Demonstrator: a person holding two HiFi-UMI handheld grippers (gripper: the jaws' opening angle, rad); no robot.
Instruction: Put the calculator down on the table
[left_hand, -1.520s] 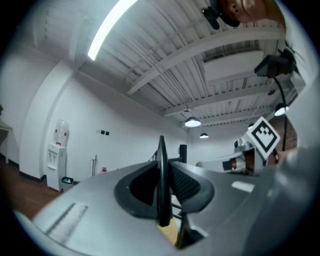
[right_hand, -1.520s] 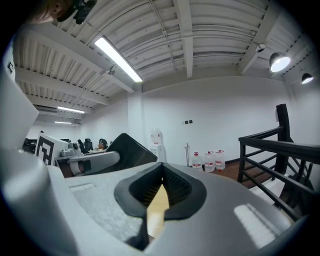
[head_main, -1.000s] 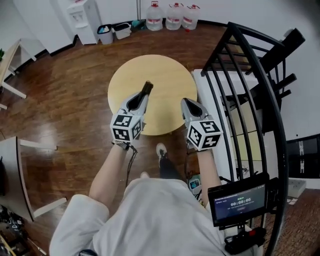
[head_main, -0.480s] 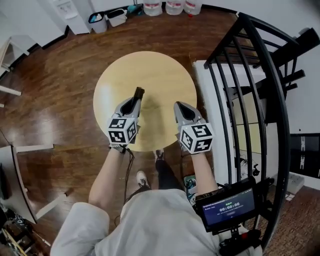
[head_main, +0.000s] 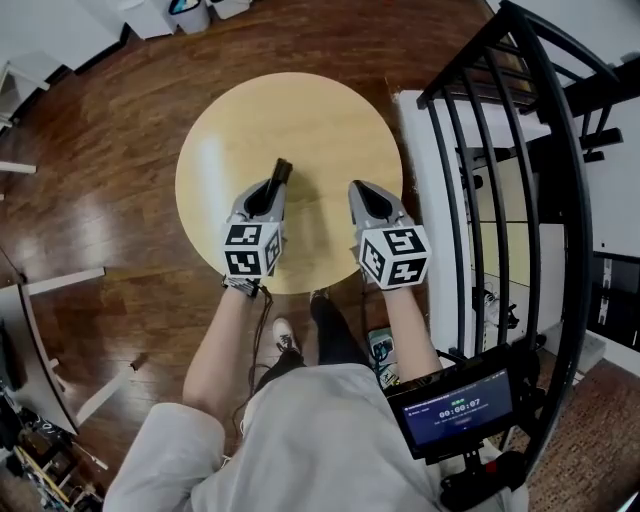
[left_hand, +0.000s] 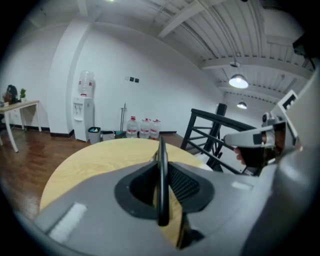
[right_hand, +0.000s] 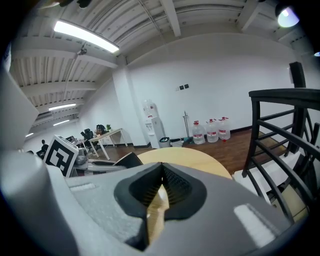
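Note:
The calculator (head_main: 281, 172) is a thin dark slab, and my left gripper (head_main: 273, 186) is shut on it over the round yellow table (head_main: 300, 110). In the left gripper view the calculator (left_hand: 162, 172) stands edge-on between the pads and sticks out past the tips. My right gripper (head_main: 356, 188) hovers beside it over the table's right half, shut with nothing in it; its pads (right_hand: 167, 182) meet at the tip. The right gripper view catches the left gripper (right_hand: 97, 162) with the calculator (right_hand: 128, 160) at the left. I cannot tell whether the calculator touches the tabletop.
A black metal railing (head_main: 500, 150) runs close along the table's right side. Water bottles (left_hand: 142, 128) and a water dispenser (left_hand: 82, 111) stand at the far wall. A small screen (head_main: 455, 408) hangs at my right hip. Dark wooden floor surrounds the table.
Both grippers have sunk toward the tabletop and now sit lower over it. The left gripper still holds the calculator, and the right stays shut.

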